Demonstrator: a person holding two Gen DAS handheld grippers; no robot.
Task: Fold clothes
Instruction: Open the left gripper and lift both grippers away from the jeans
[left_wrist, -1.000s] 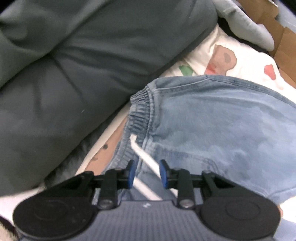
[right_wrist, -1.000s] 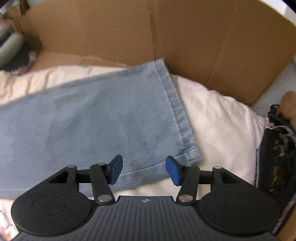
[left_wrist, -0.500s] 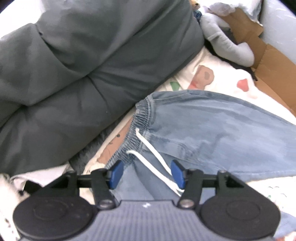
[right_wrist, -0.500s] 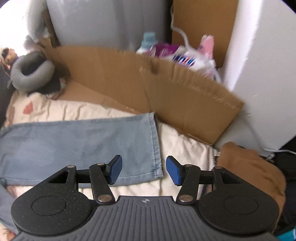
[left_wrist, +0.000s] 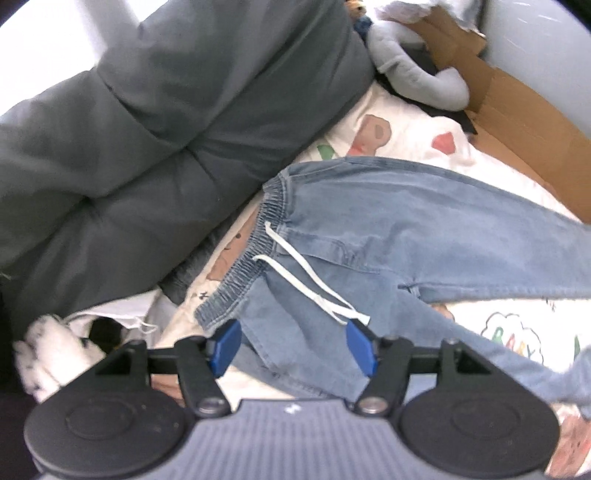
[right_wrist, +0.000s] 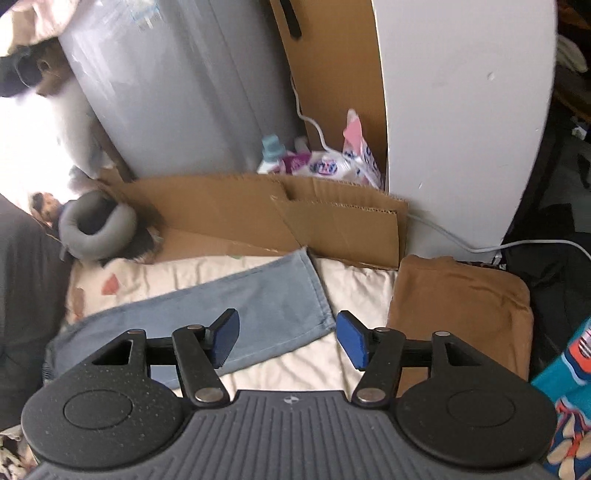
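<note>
The jeans (left_wrist: 406, 229) lie flat on the printed bed sheet (left_wrist: 406, 133), waistband beside the grey duvet (left_wrist: 147, 147) (drawstring loose), 1 leg hem near the cardboard (right_wrist: 229, 218). Left hand-held gripper (left_wrist: 291, 347) and right hand-held gripper (right_wrist: 288, 339) hang above, jaws opening, holding nothing.

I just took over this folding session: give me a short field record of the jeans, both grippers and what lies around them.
garment: light blue jeans, spread flat on the printed bed sheet, not yet folded
waistband: elastic, with white drawstring lying loose
leg hem: near the cardboard
left hand-held gripper: above the waistband, jaws opening, nothing between them
right hand-held gripper: above the leg hem, jaws opening, nothing between them
beside jeans: dark grey duvet, grey neck pillow, folded brown garment
</note>
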